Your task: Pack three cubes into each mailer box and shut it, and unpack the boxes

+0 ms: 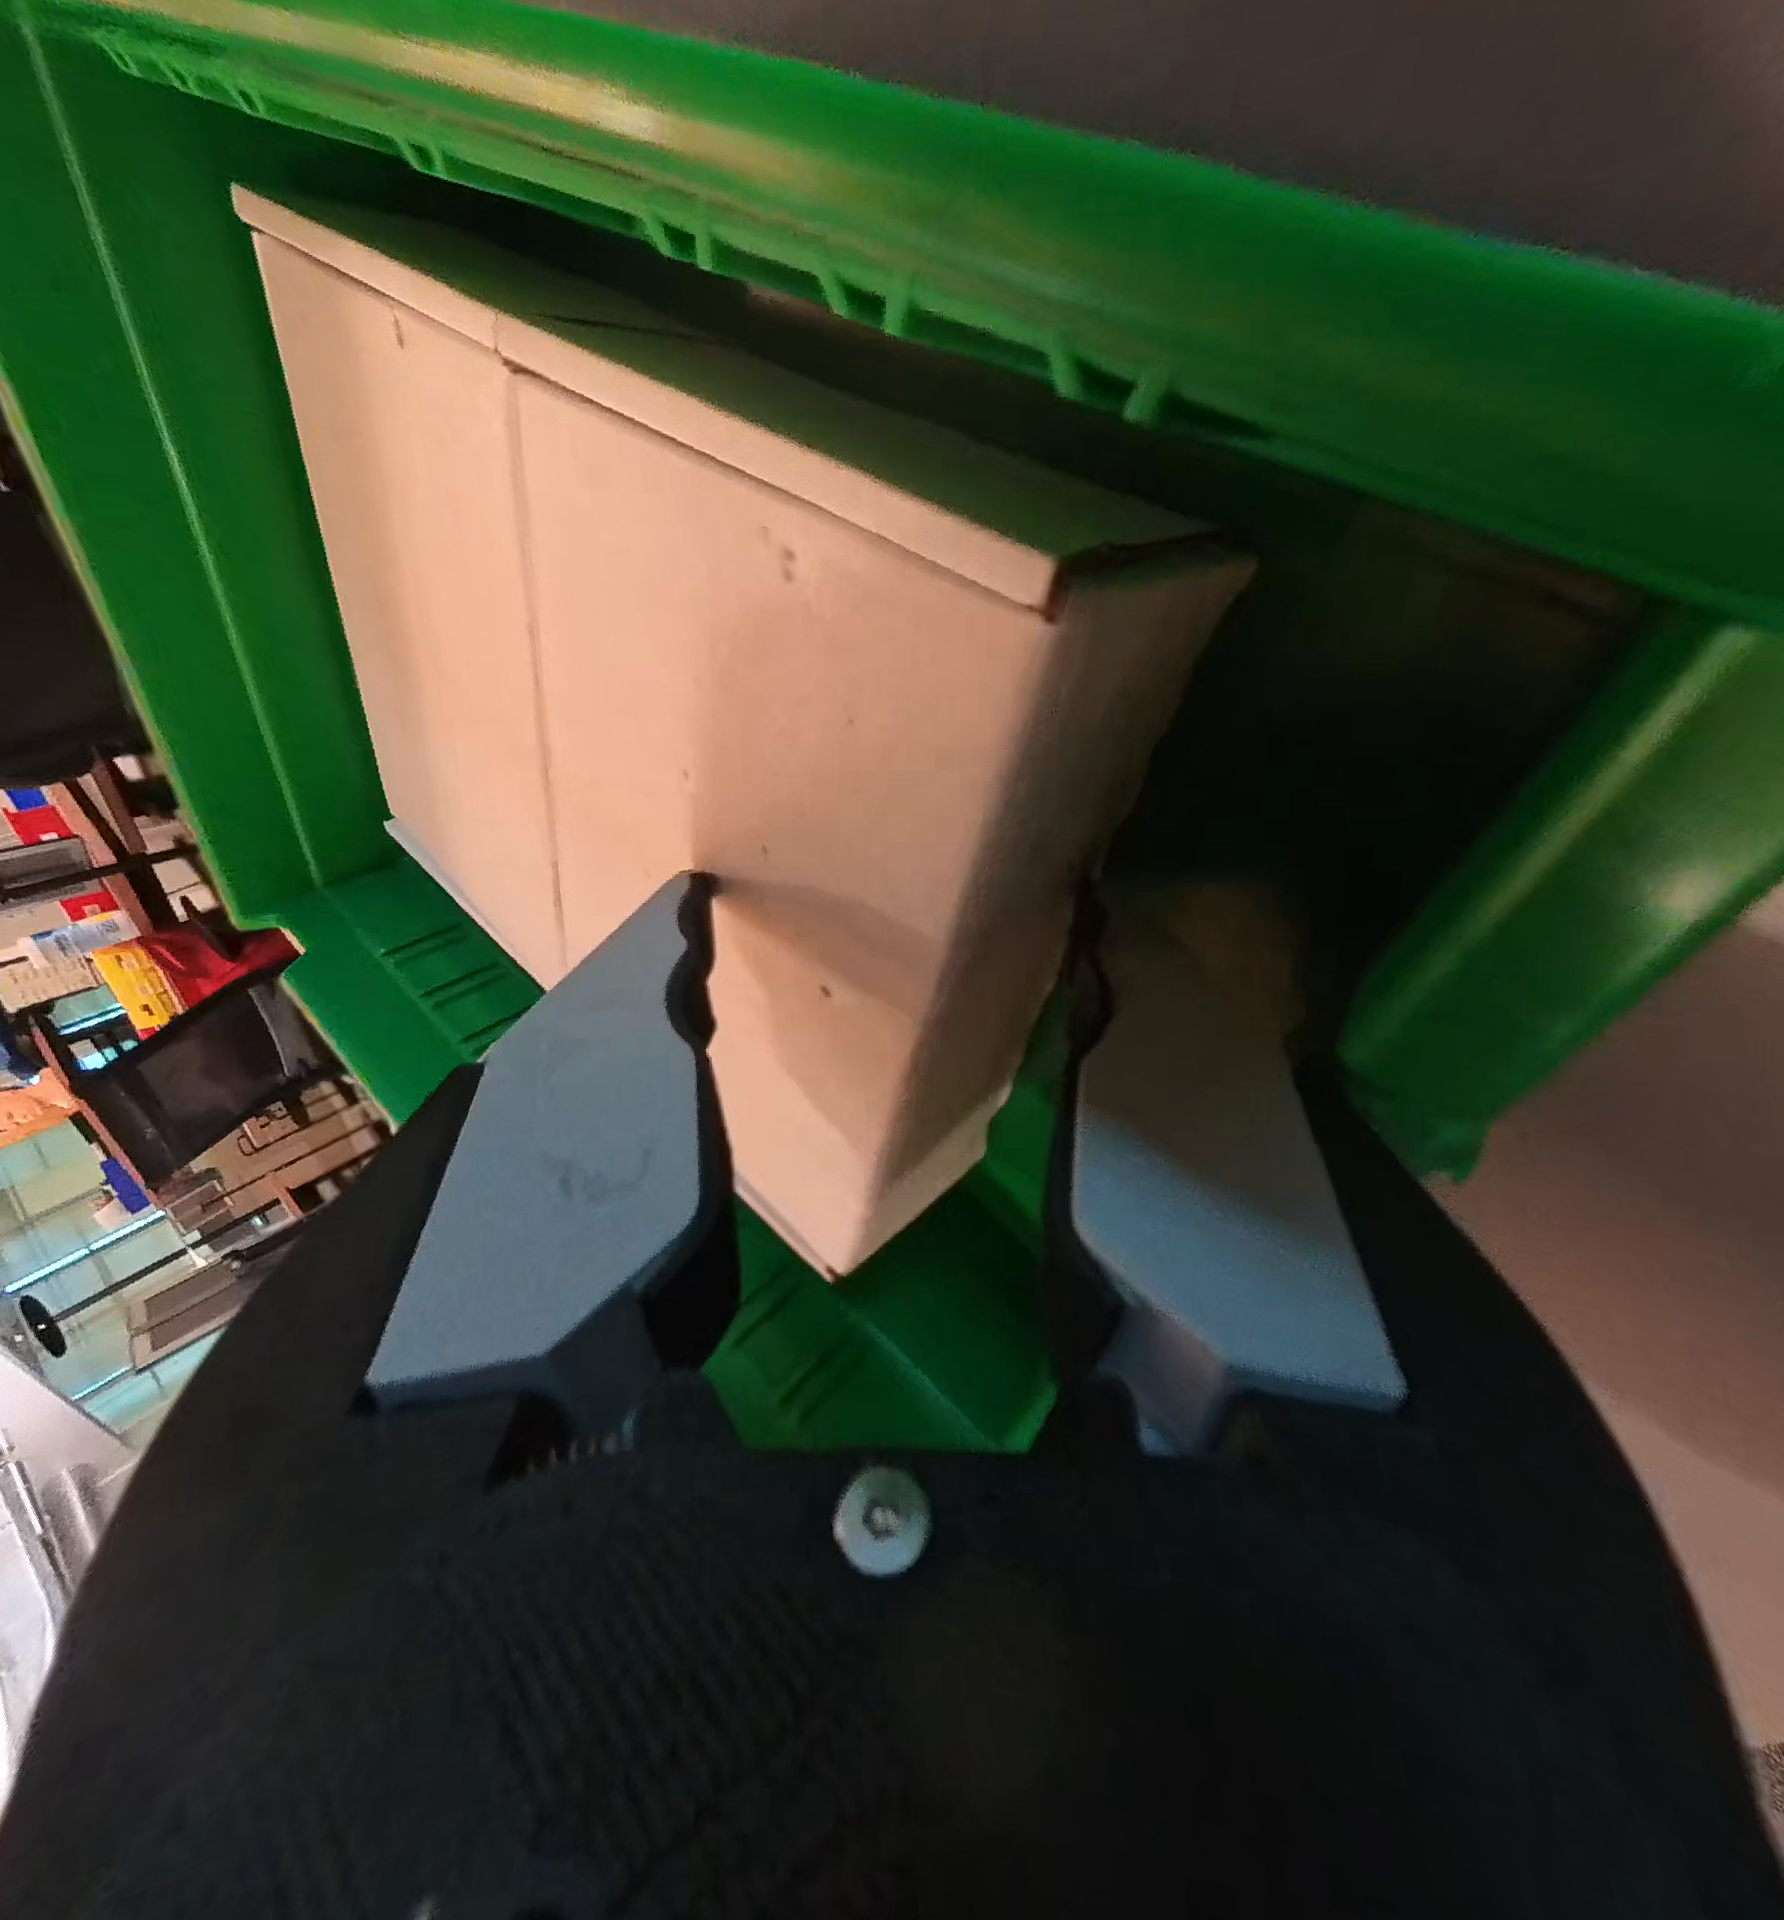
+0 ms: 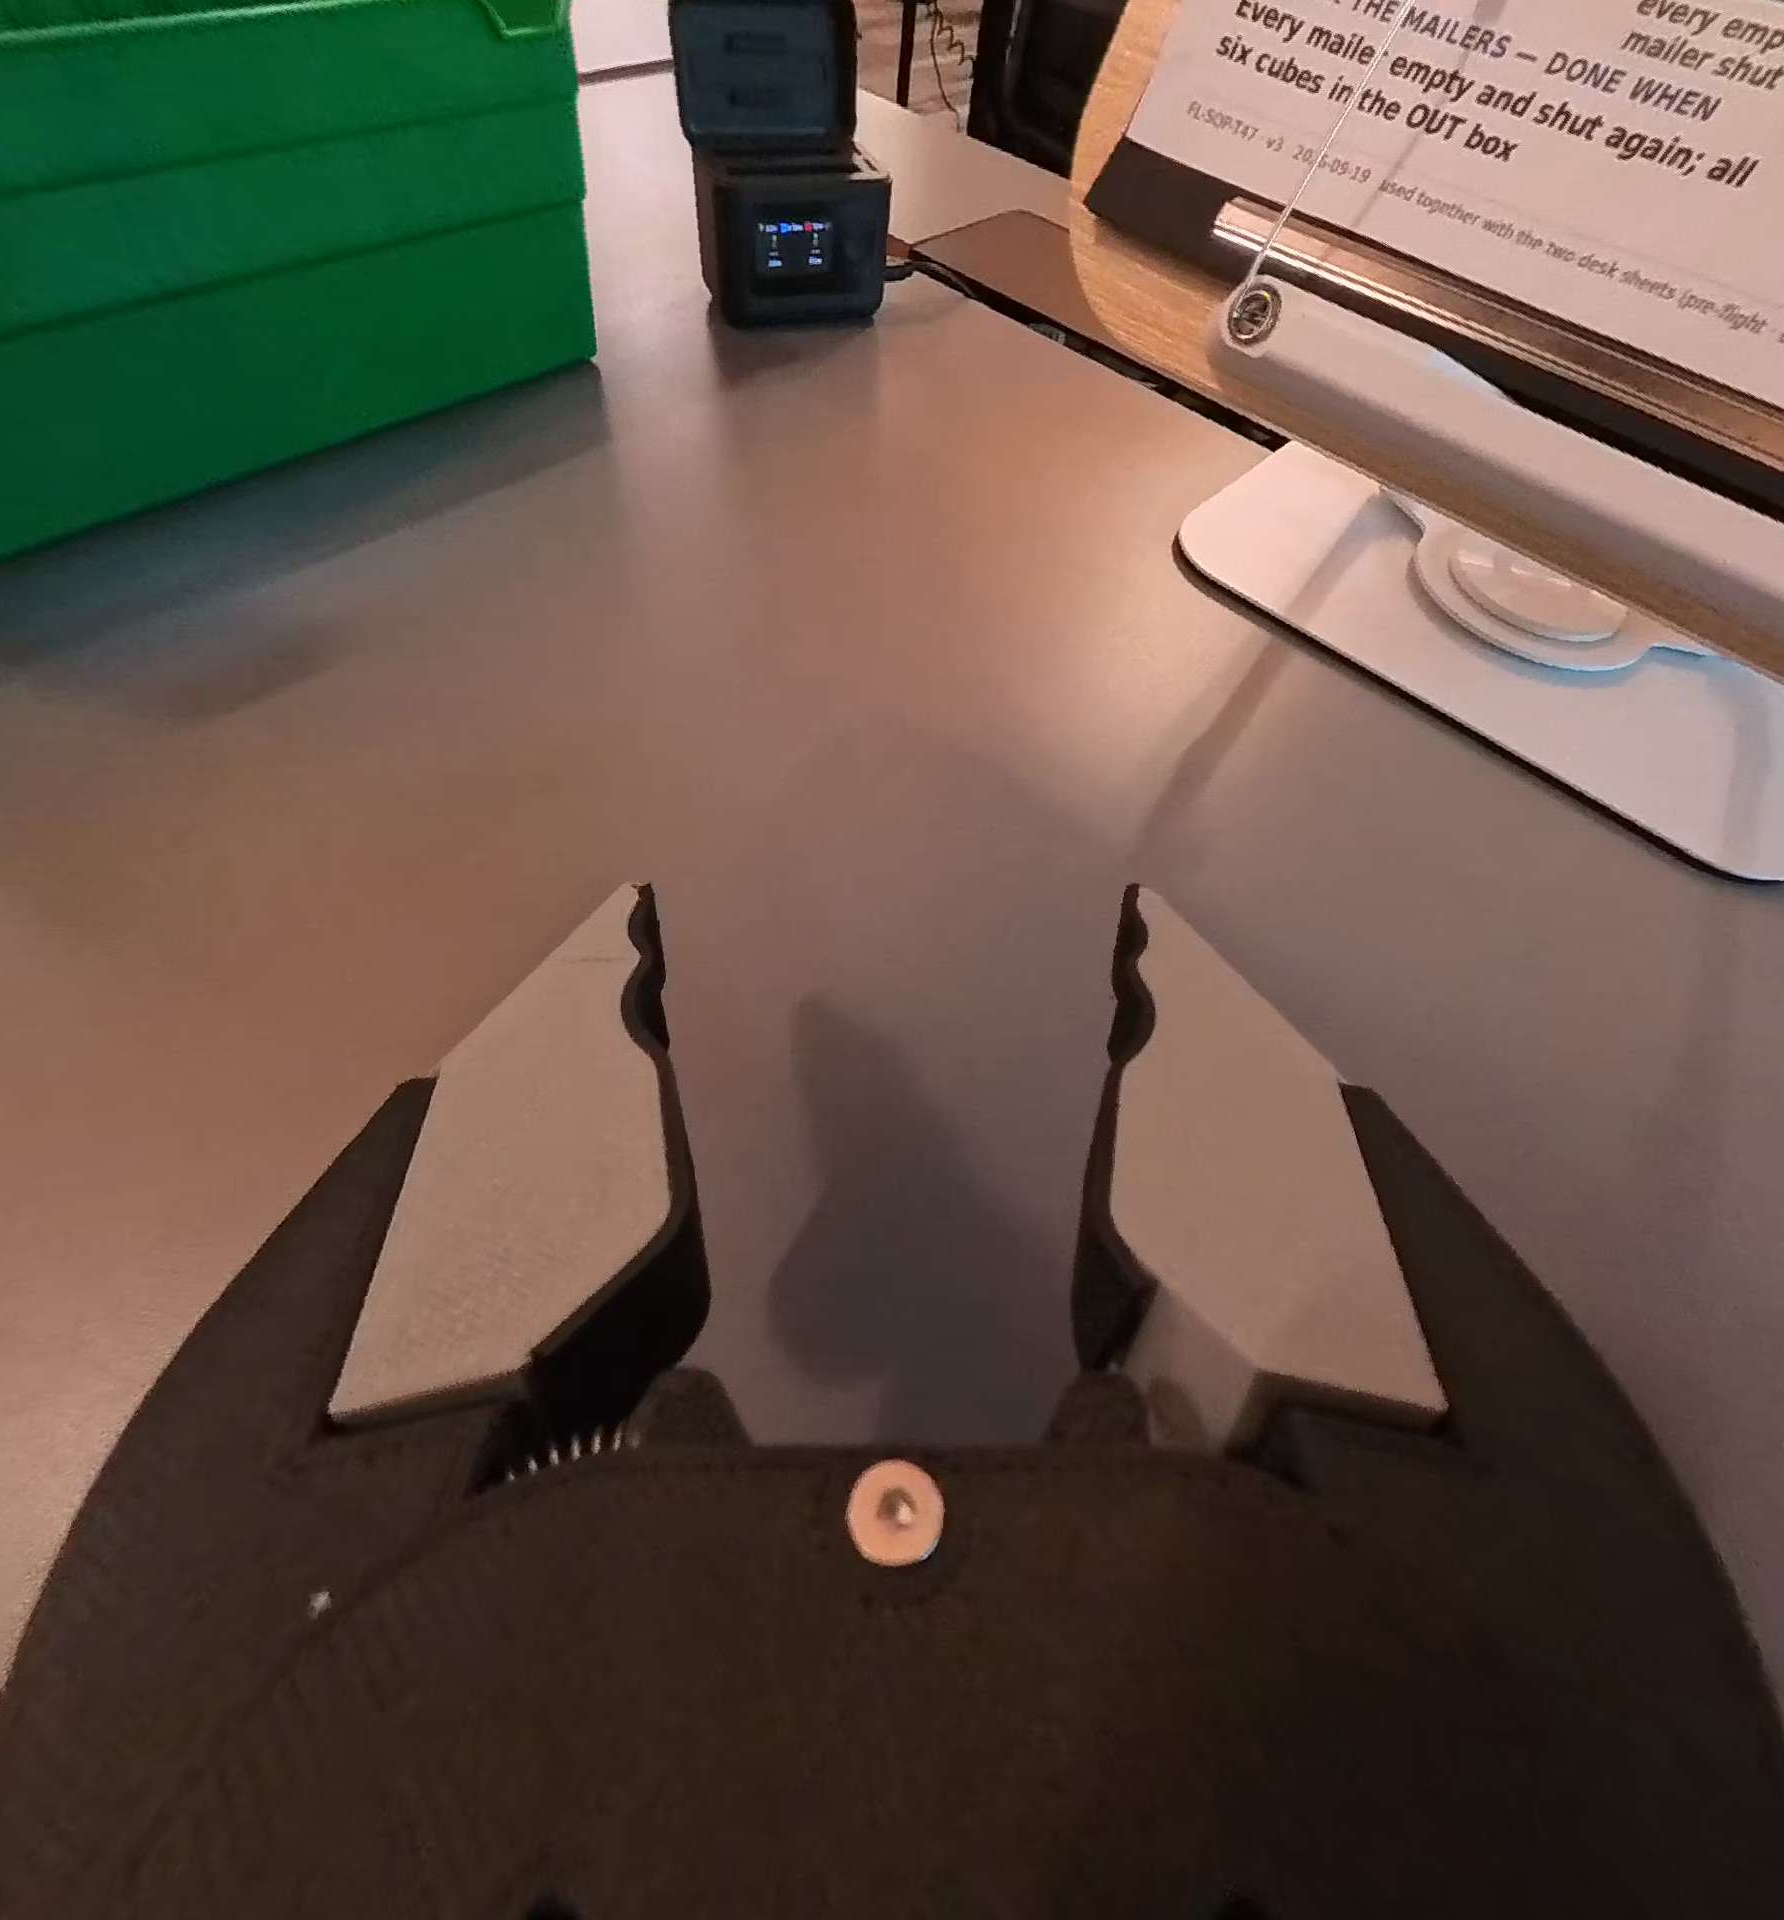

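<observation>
Left wrist view: a mailer (image 1: 763,727) in the green crate (image 1: 1075,239) is clamped by the left gripper (image 1: 893,914) — right gripper (image 2: 888,914) is held apart over the table (image 2: 867,644).

- Printed sheet (image 2: 1553,114), upper right of the right wrist view, propped on a white stand (image 2: 1490,613): several lines of bold black text over one line of small grey print with digits; wording not reproduced.
- Small black device (image 2: 792,208), upper centre of the same view: lit screen (image 2: 792,247) with tiny blue, red and white marks, too small to read.
- Left wrist view: no legible writing; coloured bins at left edge blurred.
</observation>
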Demonstrator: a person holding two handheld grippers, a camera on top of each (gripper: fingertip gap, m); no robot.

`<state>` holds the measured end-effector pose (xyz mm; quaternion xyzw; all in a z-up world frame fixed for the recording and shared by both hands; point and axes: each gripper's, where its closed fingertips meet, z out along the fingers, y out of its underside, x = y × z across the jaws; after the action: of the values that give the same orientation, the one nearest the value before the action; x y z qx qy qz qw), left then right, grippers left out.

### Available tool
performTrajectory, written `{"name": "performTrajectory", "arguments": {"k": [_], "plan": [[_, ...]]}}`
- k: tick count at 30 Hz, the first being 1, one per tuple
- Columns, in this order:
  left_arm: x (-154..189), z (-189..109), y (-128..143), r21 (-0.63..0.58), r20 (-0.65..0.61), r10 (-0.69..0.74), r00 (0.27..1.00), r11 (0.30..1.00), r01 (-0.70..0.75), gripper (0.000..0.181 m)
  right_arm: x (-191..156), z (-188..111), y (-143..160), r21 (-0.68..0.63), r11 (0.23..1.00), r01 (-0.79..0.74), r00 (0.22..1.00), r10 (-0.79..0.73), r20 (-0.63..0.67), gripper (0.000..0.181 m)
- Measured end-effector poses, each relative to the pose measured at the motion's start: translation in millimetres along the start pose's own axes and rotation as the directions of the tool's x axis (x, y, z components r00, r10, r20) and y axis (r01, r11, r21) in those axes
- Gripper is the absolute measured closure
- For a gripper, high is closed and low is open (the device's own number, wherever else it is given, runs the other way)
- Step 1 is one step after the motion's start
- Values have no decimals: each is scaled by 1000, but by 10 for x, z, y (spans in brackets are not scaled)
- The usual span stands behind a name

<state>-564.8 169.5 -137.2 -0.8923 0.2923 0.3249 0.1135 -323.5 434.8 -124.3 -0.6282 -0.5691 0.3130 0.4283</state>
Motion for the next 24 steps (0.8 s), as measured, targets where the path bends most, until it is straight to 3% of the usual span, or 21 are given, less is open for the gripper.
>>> {"name": "performTrajectory", "arguments": {"k": [3, 8, 13, 14, 16, 19, 23, 24], "plan": [[-87, -113, -6, 31, 25, -24, 999, 999, 24, 126, -4, -4, -2, 2, 1000, -3, 1000, 3, 4, 96], [-143, -257, 10, 31, 64, -19, 998, 999, 17, 181, -17, -1, 1, -1, 1000, -2, 1000, 2, 11, 97], [-205, -273, 59, -1, 101, -29, 994, 1000, 29, 181, -32, -10, 1, 0, 1000, 7, 1000, -7, 9, 97], [-228, -303, 41, 21, 109, -31, 994, 999, 29, 176, -27, -14, 3, 0, 1000, 2, 1000, -2, 10, 97], [-273, -355, 41, 46, 105, -63, 992, 997, 58, 146, -17, -21, 4, 2, 1000, -9, 1000, 9, 13, 97], [-318, -366, 100, 30, 87, -69, 994, 997, 67, 128, -19, -16, 8, -1, 1000, -13, 1000, 14, 19, 97], [-255, -243, 122, -7, 17, -34, 999, 999, 34, 120, -32, -9, 13, -6, 1000, 1, 1000, -1, 15, 98], [-233, -204, 98, -4, -1, -16, 1000, 1000, 16, 125, -32, -9, 13, -6, 1000, 1, 1000, -1, 15, 98]]}}
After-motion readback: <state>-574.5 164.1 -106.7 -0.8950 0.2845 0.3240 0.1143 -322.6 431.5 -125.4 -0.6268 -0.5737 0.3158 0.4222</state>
